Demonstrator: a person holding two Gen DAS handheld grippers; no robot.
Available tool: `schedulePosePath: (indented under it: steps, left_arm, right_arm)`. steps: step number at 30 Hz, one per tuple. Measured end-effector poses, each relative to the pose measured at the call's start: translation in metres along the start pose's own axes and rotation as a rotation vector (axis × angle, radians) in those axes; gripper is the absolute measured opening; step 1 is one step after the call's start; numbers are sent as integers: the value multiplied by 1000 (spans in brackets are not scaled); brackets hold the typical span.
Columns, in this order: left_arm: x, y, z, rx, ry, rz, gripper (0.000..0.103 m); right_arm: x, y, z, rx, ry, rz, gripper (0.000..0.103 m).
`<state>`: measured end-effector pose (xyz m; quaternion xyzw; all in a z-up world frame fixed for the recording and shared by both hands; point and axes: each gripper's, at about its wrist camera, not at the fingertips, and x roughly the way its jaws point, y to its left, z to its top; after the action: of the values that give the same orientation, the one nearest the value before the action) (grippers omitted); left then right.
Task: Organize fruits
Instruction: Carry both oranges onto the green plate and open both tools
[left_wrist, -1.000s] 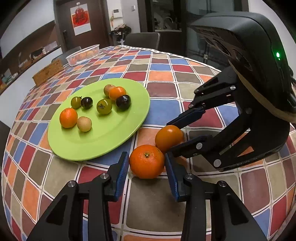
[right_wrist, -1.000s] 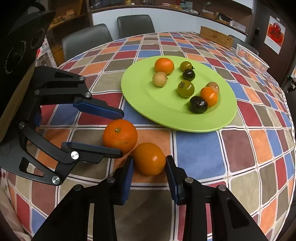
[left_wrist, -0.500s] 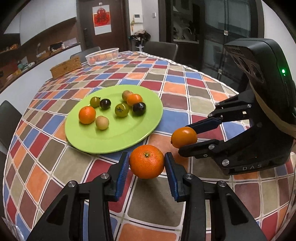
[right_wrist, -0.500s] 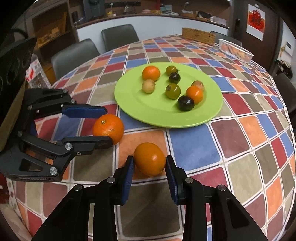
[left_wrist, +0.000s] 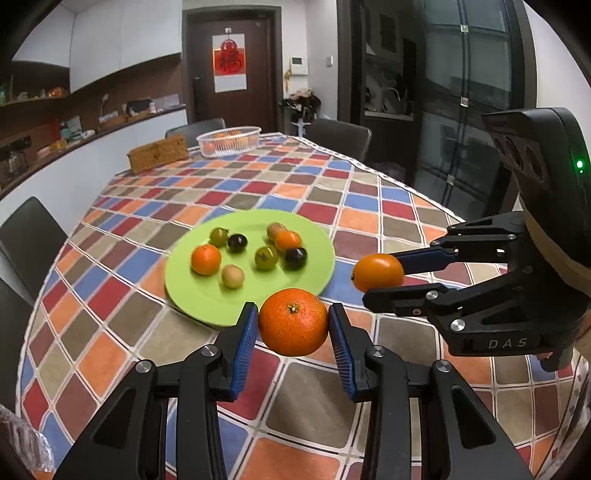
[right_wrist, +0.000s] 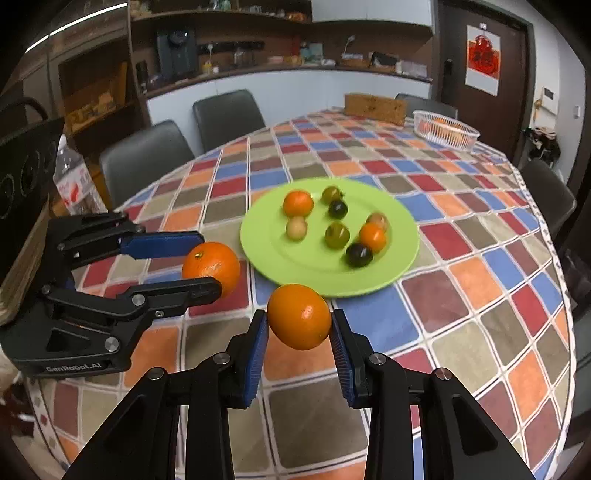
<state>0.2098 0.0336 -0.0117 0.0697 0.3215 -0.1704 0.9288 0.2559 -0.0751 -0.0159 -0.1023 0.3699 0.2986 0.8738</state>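
Note:
My left gripper (left_wrist: 293, 325) is shut on a dimpled orange (left_wrist: 293, 322) and holds it above the checkered tablecloth; it also shows in the right wrist view (right_wrist: 207, 267). My right gripper (right_wrist: 299, 332) is shut on a smooth orange fruit (right_wrist: 299, 316), also lifted; it also shows in the left wrist view (left_wrist: 384, 278), to the right of my left one. A green plate (left_wrist: 303, 280) beyond both grippers holds several small fruits: orange, green, dark and tan ones. In the right wrist view the plate (right_wrist: 391, 266) lies just past the held fruit.
A clear basket (left_wrist: 228, 140) with oranges and a woven box (left_wrist: 157, 158) stand at the table's far end. Dark chairs (right_wrist: 144, 158) ring the table. A plastic bottle (right_wrist: 74, 181) stands left in the right wrist view.
Both grippers have closed on their oranges and lifted them off the tablecloth. The view has risen and tilted up, showing more of the room.

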Motion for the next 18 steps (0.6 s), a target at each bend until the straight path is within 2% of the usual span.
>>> schedulePosePath:
  steps: [9,18]
  left_arm:
    - [-3,22,12,-25,-36,50,38]
    - [13,51,25,-54,-36,95,38]
  right_arm:
    - [-3,0,20,73,-74,-32,35]
    - [13,-2,35,120,-93,-59,35]
